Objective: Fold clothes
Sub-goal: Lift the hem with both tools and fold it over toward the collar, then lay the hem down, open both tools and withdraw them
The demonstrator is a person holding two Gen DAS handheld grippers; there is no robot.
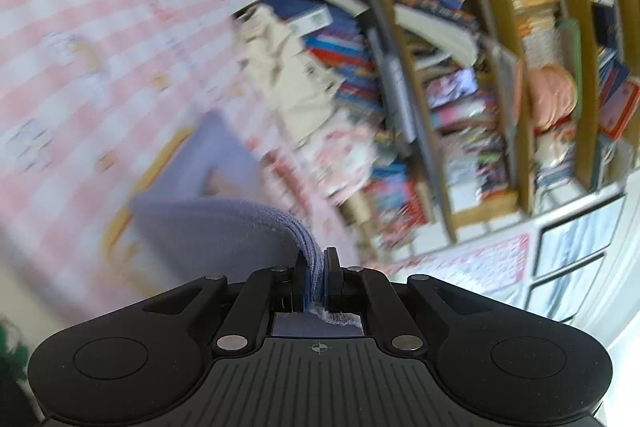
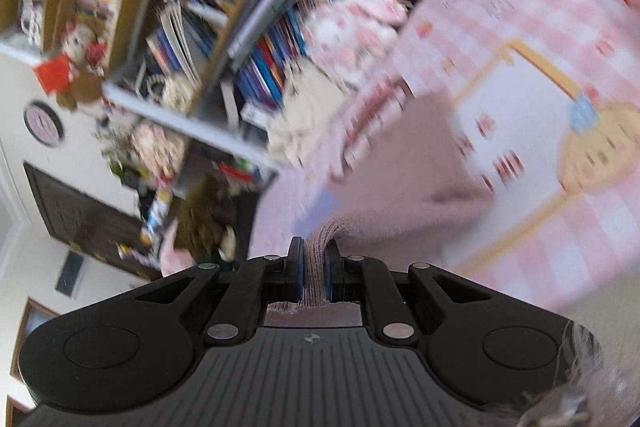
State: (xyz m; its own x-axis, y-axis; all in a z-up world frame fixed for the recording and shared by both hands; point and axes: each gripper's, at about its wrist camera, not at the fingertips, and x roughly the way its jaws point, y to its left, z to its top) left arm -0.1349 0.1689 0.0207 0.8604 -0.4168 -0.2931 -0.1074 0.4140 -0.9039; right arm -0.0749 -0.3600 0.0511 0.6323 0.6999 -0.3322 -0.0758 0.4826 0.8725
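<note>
Two black grippers each pinch an edge of knitted cloth. Nearest, the left gripper (image 1: 315,267) has its jaws closed tight on a ribbed hem of a soft lilac-blue knitted garment (image 1: 224,227), which drapes away from the jaws over the pink-and-white checked bedspread (image 1: 100,27). The right gripper (image 2: 314,259) is clamped the same way on a ribbed hem that looks dusty pink in its view; whether it is the same garment I cannot tell. Holding two edges apart like this would spread the knit flat for a fold, I reckon. Beyond lies a heap of cream cloth (image 1: 292,67) at the bed's far edge, then crowded wooden bookshelves (image 1: 460,87) against the wall.
</note>
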